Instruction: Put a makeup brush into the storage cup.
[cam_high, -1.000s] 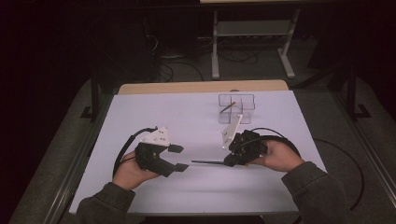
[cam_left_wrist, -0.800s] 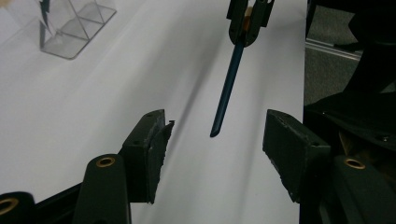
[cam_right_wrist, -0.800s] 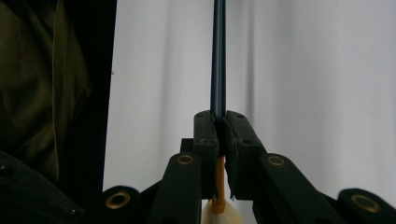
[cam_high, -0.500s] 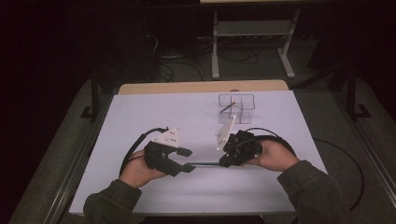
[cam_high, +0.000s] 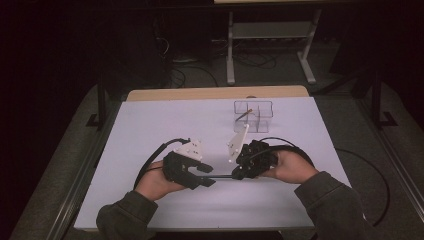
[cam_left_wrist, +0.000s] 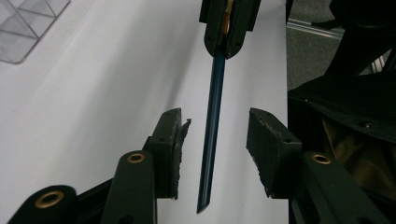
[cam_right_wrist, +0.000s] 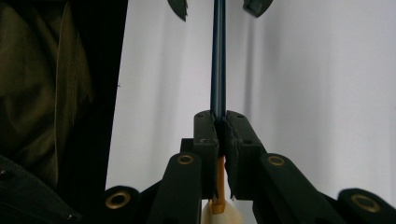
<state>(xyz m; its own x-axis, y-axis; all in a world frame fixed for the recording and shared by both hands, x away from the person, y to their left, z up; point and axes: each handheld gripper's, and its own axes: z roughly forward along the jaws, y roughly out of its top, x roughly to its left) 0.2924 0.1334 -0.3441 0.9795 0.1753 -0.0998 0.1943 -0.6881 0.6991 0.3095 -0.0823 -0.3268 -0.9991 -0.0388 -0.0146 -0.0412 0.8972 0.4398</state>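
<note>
**Handoff of a thin blue stick between two grippers**

Nearest the person, at the 6 o'clock edge of the table (cam_high: 150, 130), both hands are holding grippers over the white surface. Left gripper (cam_high: 206, 175) is sitting at about 7 o'clock; its jaws have just been closing and are standing released on either side of the blue stick (cam_left_wrist: 212, 126), pads not yet touching it. Right gripper (cam_high: 239, 174), at about 5 o'clock, is clenching the stick at its orange-ended part, jaws fully pressed together on it. Stick is running level between the two, above the table. To do this well: keep the stick centred between the left pads, finish closing squarely, and let the right one release only once the left grip is firm. Farther out, at 1 o'clock, a clear divided box (cam_high: 253, 111) is standing with a stick leaning inside.
</note>
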